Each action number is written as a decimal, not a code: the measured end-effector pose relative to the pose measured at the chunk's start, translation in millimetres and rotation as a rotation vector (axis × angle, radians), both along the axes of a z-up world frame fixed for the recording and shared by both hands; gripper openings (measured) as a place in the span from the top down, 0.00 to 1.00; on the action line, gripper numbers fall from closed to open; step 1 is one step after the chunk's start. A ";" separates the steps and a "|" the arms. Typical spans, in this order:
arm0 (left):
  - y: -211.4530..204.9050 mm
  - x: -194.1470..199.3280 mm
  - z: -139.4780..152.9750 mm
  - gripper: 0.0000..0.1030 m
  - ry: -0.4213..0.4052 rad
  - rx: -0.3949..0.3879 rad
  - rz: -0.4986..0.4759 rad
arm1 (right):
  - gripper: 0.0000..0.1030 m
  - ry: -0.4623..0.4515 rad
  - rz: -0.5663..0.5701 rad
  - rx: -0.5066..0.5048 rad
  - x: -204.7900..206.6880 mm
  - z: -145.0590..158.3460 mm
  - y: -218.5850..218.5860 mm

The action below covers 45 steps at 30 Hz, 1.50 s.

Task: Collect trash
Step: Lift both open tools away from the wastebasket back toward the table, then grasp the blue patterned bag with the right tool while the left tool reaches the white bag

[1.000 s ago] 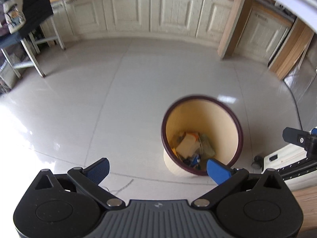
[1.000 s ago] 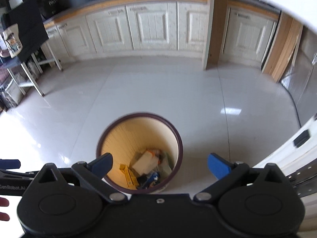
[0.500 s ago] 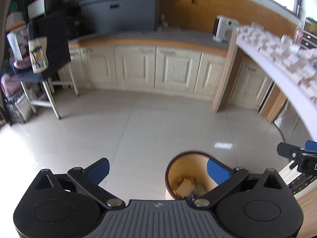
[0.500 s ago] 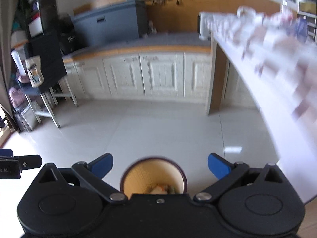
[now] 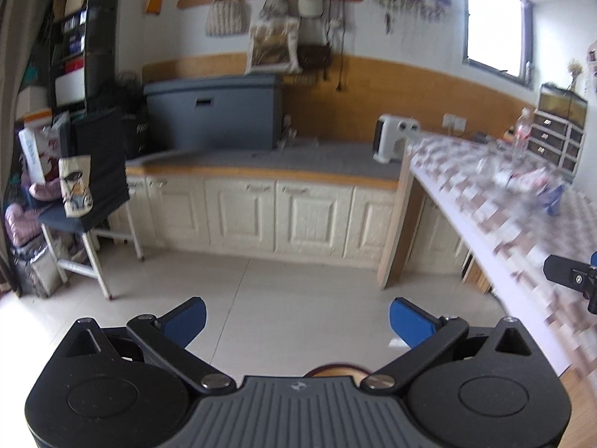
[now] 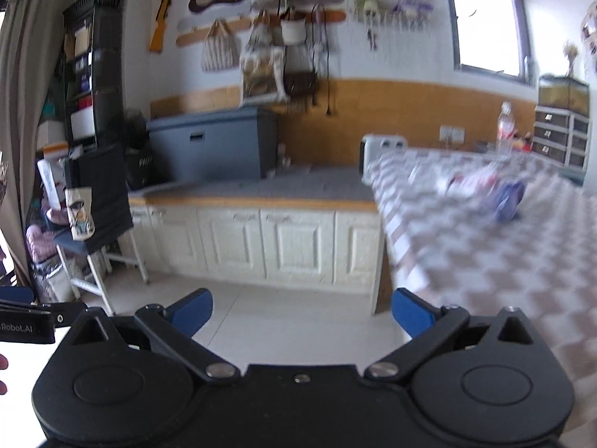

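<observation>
The left gripper (image 5: 296, 319) and right gripper (image 6: 301, 313) are both hovering with fingers spread wide, gripping nothing; the trash bin (image 5: 333, 370) is just peeking out under the left gripper; blurred trash, including a bluish wrapper (image 6: 506, 198), is lying on the checkered table (image 6: 522, 280) ahead to the right.

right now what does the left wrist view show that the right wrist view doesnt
Only the left wrist view shows a sliver of the trash bin rim under the open left gripper. Only the right wrist view shows fingertips at its left edge. Both share the checkered table with a blurred blue wrapper, a plastic bottle, the white heater and cream cabinets.
</observation>
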<state>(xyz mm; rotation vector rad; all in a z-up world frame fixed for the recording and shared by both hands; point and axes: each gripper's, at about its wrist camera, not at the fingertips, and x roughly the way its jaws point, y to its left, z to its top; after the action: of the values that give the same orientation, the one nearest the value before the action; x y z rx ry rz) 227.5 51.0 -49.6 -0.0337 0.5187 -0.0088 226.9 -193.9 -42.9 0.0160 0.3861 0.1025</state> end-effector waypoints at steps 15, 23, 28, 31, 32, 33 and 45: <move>-89.0 8.8 71.2 0.00 -0.169 -0.007 -0.121 | 0.00 -0.145 -0.166 -0.075 0.3 65.6 -101.3; -160.1 48.0 100.1 0.00 -0.242 -0.002 -0.244 | 0.00 -0.153 -0.239 -0.108 43.4 91.9 -161.8; -202.1 88.2 113.6 0.00 -0.268 -0.012 -0.312 | 0.00 -0.132 -0.298 -0.081 85.2 105.4 -199.3; -227.4 115.3 121.8 0.00 -0.281 -0.011 -0.348 | 0.00 -0.112 -0.337 -0.044 116.6 110.1 -223.6; -236.5 125.2 124.6 0.00 -0.289 -0.009 -0.360 | 0.00 -0.107 -0.348 -0.033 124.9 109.4 -229.2; -242.4 133.1 126.7 0.00 -0.298 -0.009 -0.372 | 0.00 -0.103 -0.360 -0.019 135.4 109.1 -237.0; -300.7 245.8 116.4 0.00 -0.278 -0.059 -0.457 | 0.00 0.034 -0.449 0.303 232.3 45.4 -300.2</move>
<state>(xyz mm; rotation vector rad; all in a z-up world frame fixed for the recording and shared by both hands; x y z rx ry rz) 473.3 -249.7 66.8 0.0285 0.2393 -0.4693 459.3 -494.1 2.5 0.4017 0.3896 -0.2841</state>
